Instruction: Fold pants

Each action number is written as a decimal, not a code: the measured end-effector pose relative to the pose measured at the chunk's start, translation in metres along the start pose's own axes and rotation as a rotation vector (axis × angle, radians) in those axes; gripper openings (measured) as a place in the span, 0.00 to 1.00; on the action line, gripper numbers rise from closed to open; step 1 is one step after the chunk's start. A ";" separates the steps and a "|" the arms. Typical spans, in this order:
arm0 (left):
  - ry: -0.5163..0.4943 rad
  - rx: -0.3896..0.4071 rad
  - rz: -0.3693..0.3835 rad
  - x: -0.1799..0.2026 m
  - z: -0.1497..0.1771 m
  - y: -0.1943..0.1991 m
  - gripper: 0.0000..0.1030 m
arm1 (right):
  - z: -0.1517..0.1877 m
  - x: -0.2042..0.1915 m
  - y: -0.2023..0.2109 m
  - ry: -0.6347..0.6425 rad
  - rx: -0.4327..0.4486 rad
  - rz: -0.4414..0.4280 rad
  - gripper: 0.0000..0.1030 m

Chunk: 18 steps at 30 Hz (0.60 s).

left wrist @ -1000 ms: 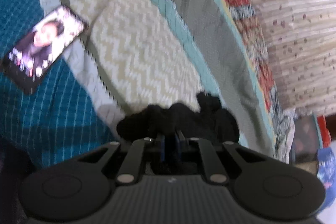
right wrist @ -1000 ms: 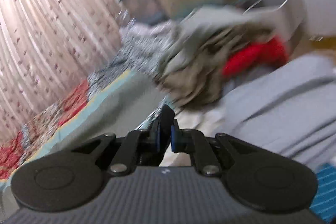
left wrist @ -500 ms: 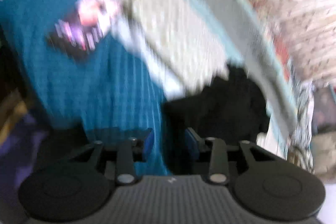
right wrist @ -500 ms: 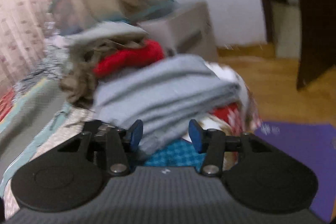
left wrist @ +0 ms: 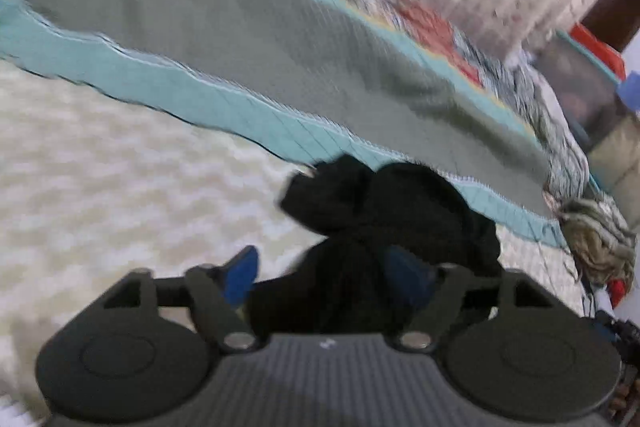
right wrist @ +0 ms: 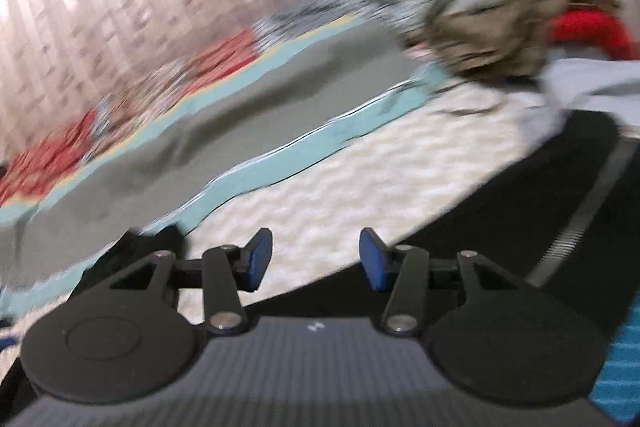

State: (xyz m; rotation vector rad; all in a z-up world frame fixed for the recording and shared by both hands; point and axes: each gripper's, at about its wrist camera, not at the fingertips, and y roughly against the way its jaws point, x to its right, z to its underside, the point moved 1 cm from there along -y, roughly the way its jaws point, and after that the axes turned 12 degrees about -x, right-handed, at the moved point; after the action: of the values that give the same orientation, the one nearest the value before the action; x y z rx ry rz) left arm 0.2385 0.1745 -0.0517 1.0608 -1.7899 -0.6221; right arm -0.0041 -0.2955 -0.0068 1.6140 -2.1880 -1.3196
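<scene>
Left gripper (left wrist: 326, 277), low centre of frame: jaws opening, black pants (left wrist: 384, 215) bunched between the pads but no longer pinched, judged a release onto the cream bedspread (left wrist: 120, 167). Right gripper (right wrist: 316, 259), low centre: spread, nothing between, pants' flat part (right wrist: 560, 195) at right edge.

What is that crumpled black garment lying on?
The black pants lie bunched on a cream zigzag bedspread, beside its teal border. The left gripper, jaws opening, straddles them. The spread directly beneath them is covered.
</scene>
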 end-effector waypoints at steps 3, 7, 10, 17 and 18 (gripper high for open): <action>-0.044 -0.101 0.058 0.016 0.005 -0.042 0.89 | -0.018 -0.023 -0.027 0.070 -0.051 -0.022 0.50; -0.179 -0.155 -0.018 0.036 0.025 -0.039 0.10 | -0.055 -0.061 -0.072 0.176 -0.089 -0.068 0.50; -0.064 -0.009 0.121 0.018 0.033 0.035 0.10 | -0.074 -0.089 -0.104 0.209 -0.119 -0.132 0.50; 0.213 0.398 0.208 -0.072 0.117 0.226 0.10 | -0.063 -0.140 -0.156 0.167 -0.225 -0.255 0.50; 0.239 0.412 0.198 -0.078 0.131 0.234 0.10 | -0.059 -0.150 -0.162 0.184 -0.238 -0.264 0.50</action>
State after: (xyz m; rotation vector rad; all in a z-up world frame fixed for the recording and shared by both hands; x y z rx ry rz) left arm 0.0438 0.3543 0.0362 1.1535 -1.8194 0.0003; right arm 0.2084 -0.2138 -0.0261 1.8886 -1.6881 -1.3704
